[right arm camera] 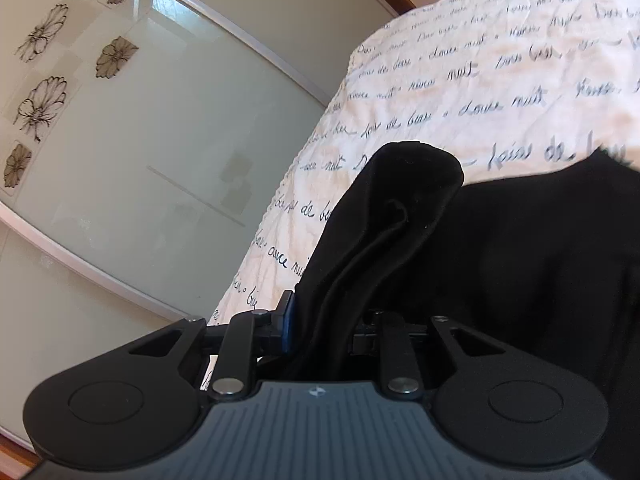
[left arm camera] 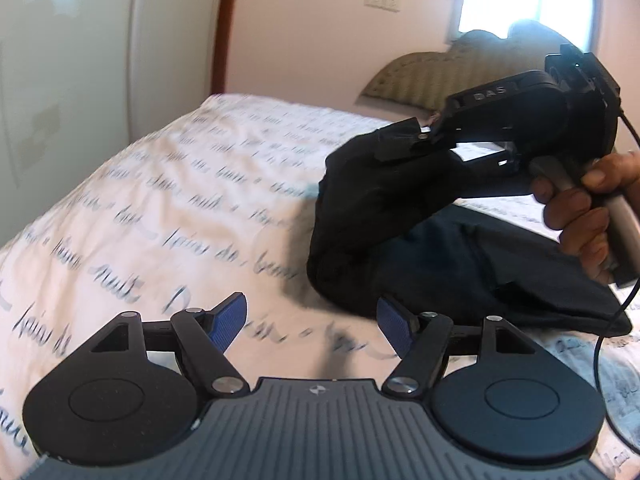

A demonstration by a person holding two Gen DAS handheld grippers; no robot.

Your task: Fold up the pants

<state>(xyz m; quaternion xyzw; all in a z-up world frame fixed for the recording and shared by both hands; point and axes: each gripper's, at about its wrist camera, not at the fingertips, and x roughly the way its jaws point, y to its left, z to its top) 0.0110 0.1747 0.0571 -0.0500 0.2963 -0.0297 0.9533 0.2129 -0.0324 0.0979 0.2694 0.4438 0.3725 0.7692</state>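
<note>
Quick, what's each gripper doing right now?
Left gripper: open, holding nothing.
Right gripper: closed on a bunched fold of the black pants.

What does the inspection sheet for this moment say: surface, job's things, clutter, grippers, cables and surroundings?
Surface: bed sheet, white with printed script, wrinkled.
Job's things: dark pants on the sheet; one end is lifted off the bed.
Clutter: nothing seen.
Grippers: left gripper open and empty above the sheet, blue fingers apart. Right gripper shut on the lifted pants fabric; a person's hand holds its handle.
Cables: black cable hangs from the right gripper over the sheet's edge.
Surroundings: headboard, window, wall switches, wardrobe door with flower prints.
</note>
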